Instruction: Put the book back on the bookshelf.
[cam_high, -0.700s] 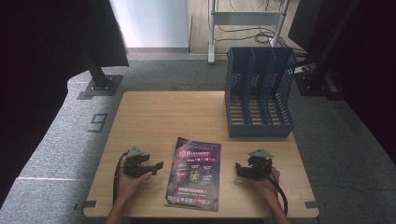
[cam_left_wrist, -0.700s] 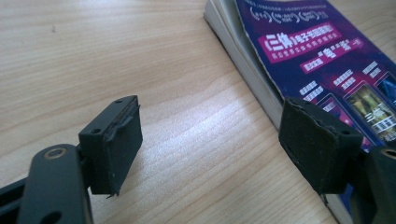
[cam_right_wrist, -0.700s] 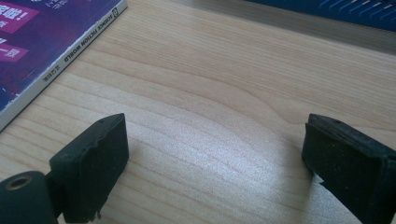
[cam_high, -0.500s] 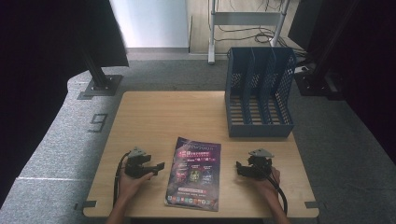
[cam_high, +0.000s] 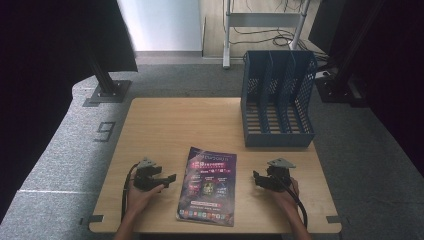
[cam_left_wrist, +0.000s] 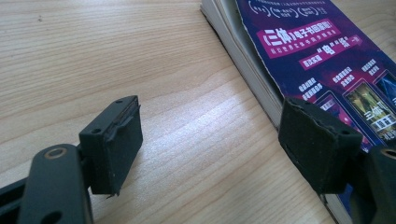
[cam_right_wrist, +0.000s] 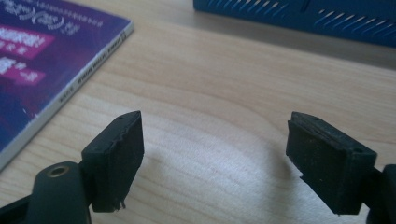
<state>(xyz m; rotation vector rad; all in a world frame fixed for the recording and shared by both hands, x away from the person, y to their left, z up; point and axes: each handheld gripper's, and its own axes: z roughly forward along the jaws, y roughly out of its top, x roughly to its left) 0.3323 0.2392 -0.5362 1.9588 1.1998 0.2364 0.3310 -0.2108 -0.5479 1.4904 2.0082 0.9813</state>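
The book (cam_high: 208, 185) lies flat on the table (cam_high: 190, 120) between your tools, rack (cam_high: 277, 100) at 1 o'clock. Left tool (cam_high: 170, 178) and right tool (cam_high: 256, 179) gape wide, empty. Approach low and pinch one edge squarely.

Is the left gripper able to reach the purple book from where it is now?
Probably yes. The left gripper is open, beside the purple book that lies flat on the table, with bare wood between them.
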